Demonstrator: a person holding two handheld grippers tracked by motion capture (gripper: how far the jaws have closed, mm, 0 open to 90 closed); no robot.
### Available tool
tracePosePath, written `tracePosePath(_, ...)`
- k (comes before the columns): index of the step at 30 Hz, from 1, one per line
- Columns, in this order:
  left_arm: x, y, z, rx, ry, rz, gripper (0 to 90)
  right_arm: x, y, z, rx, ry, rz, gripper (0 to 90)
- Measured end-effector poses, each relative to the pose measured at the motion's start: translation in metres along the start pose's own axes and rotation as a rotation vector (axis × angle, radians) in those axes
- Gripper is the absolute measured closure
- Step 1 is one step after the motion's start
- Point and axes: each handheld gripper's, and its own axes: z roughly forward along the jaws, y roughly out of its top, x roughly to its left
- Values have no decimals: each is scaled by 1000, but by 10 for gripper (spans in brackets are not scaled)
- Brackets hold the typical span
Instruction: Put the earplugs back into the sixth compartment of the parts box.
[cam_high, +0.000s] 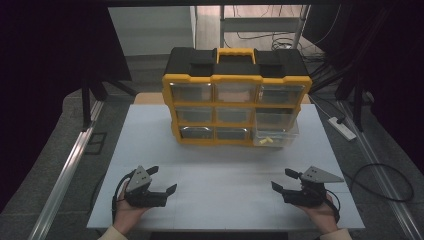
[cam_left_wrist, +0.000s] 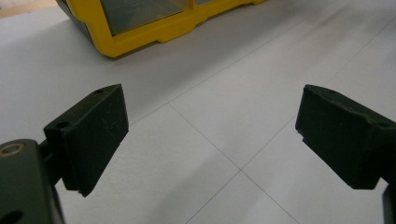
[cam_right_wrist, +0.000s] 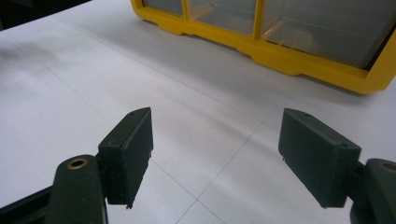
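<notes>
White table (cam_high: 220, 165), marked with thin grid lines, takes up most of the high view, and a dark floor runs along both its sides. Yellow and black, the organizer (cam_high: 235, 95) stands upright at the far middle of the table, its carry handle on top and its front of clear drawers facing the person (three rows of three). One drawer (cam_high: 276, 134), at the lower right of the front, is pulled partway out, and a small pale piece (cam_high: 266, 141) lies inside it; what that piece is cannot be made out.

Well apart from the organizer, at the near edge of the table, the two hands rest with their grippers pointed inward toward each other. At the near left sits the left gripper (cam_high: 162, 181), its jaws spread wide with bare table between them. Its own view shows the two black pads far apart over the grid lines, with the organizer's yellow corner beyond. At the near right sits the right gripper (cam_high: 284, 181), its jaws likewise standing wide and holding nothing; its own view has the yellow base of the organizer ahead, across bare table.
</notes>
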Motion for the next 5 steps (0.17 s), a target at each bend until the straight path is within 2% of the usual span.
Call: tracePosePath(5, 0, 0, 1, 5, 1, 1, 93, -1, -1, 2, 1, -1, 3, 256)
